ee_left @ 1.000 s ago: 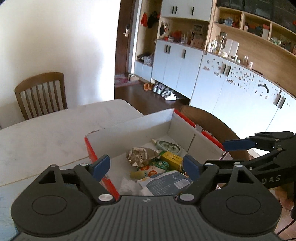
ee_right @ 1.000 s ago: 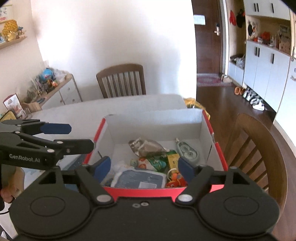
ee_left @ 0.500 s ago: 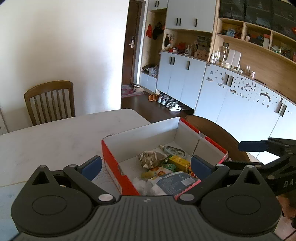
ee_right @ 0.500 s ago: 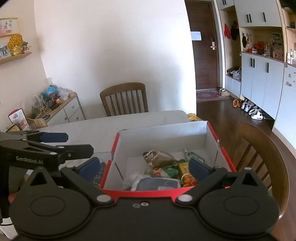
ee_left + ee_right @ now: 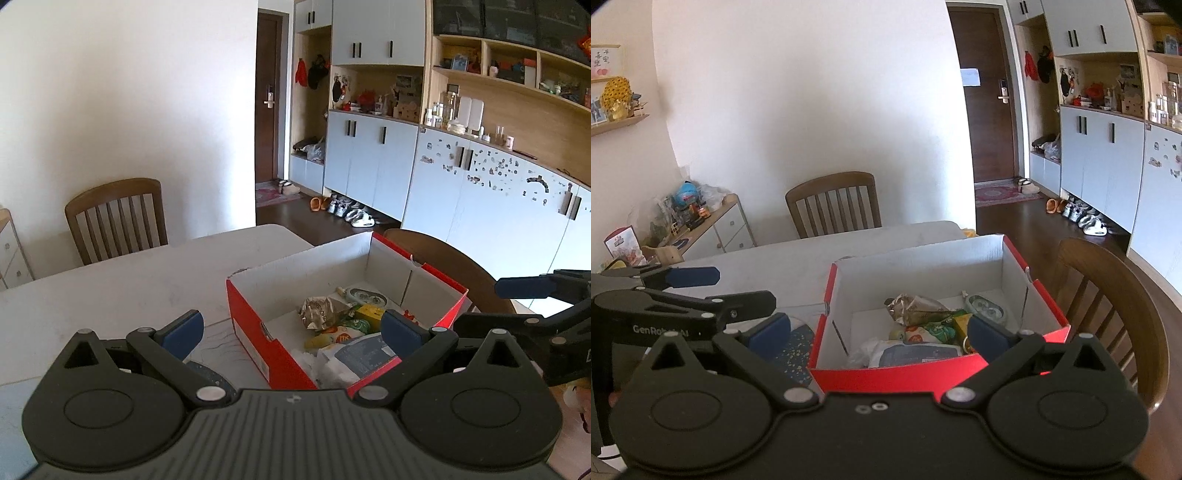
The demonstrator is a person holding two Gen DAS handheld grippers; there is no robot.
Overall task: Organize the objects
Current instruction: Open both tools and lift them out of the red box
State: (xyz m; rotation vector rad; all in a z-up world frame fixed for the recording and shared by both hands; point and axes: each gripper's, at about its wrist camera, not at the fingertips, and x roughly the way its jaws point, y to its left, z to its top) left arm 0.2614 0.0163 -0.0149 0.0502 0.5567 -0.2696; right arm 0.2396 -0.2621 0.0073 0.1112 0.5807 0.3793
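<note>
Red box (image 5: 923, 376) on table (image 5: 110, 284), at 12 o'clock from both grippers, already full of packets (image 5: 923, 325); left gripper (image 5: 291, 330) and right gripper (image 5: 882, 330) agape, empty; seemingly nothing left loose

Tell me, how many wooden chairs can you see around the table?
2. One chair stands at the table's far side by the white wall. The other chair is right beside the red box. More may be hidden out of view.

The left tool (image 5: 291, 330) points forward and slightly downward, its blue-padded fingers (image 5: 183, 328) spread wide with nothing gripped. The right tool (image 5: 879, 330) sits alongside at what looks like a similar tilt, jaws equally wide, pads (image 5: 984, 334) pressing nothing.
</note>
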